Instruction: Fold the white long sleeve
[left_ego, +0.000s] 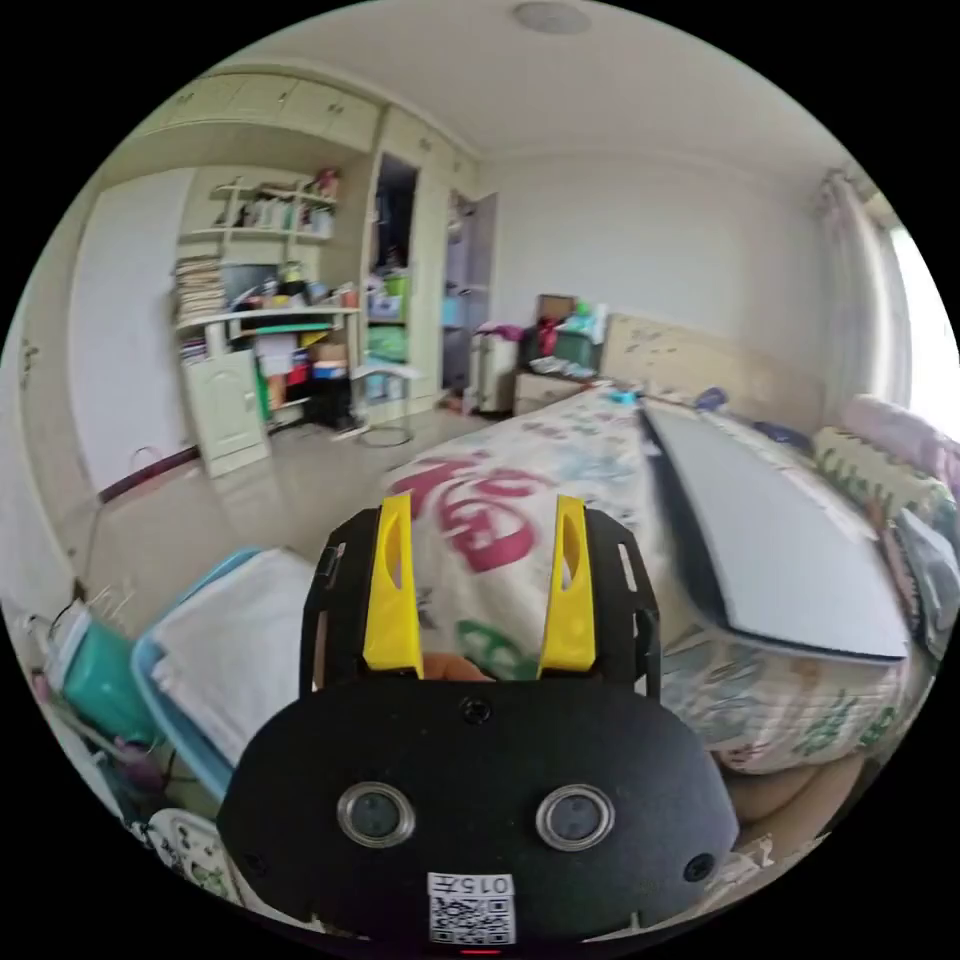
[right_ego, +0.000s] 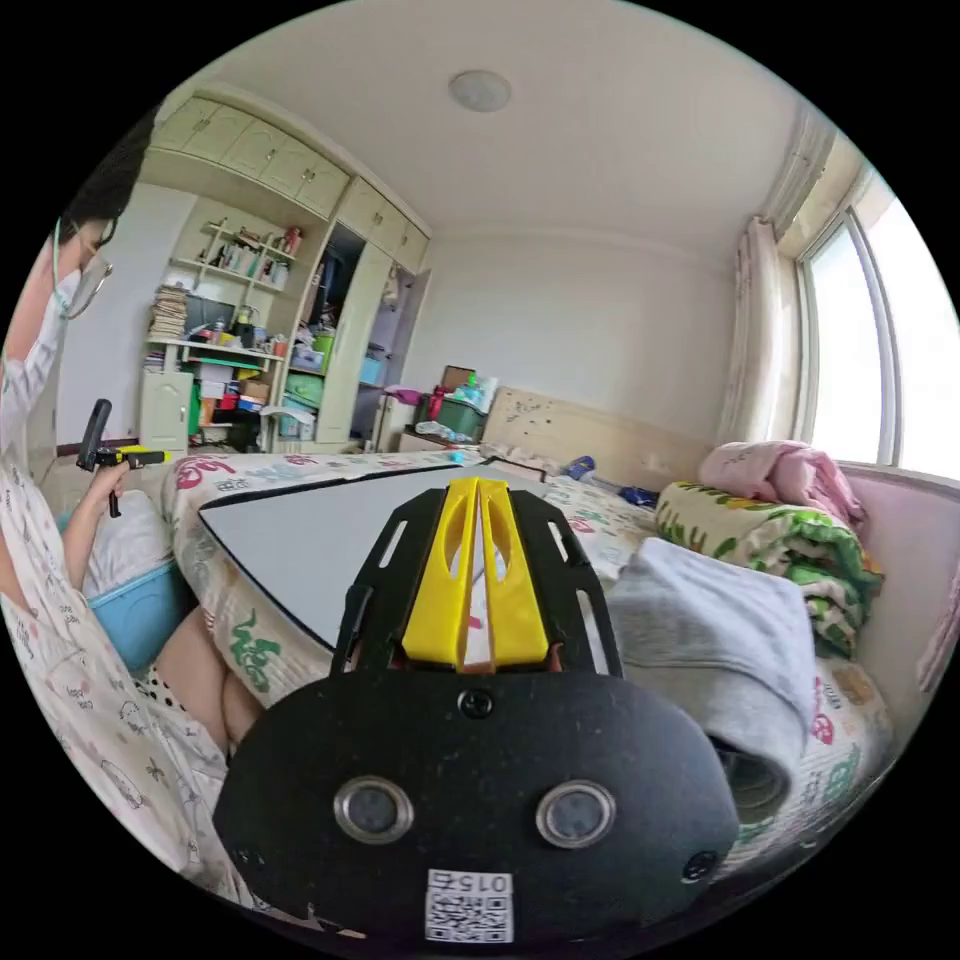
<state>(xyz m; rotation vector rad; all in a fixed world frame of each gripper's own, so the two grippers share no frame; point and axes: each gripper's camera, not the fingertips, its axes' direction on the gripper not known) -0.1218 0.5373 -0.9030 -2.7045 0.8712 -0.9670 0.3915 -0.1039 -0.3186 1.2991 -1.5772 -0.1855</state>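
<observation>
Since neither tool holds any cloth, the fold has not begun, and the step in hand looks like fetching the garment. In the left gripper view the left gripper hangs over the near edge of the patterned bedspread with its yellow jaws spread apart and nothing between them. In the right gripper view the right gripper has its jaws pressed together, tips meeting, pinching nothing. A flat grey board lies on the bed, at ten o'clock from the right gripper. A white long sleeve cannot be named with certainty: a pale grey-white folded garment sits on the bed at three o'clock from the right gripper, and a stack of white folded cloth rests in a blue basket at nine o'clock from the left gripper; which is the task's piece I cannot tell. In the right gripper view the person's hand holds the other tool at the far nine o'clock edge. To do this well, I would open the right jaws first, take the garment by a shoulder seam rather than a loose bunch, and spread it flat on the board before folding.
</observation>
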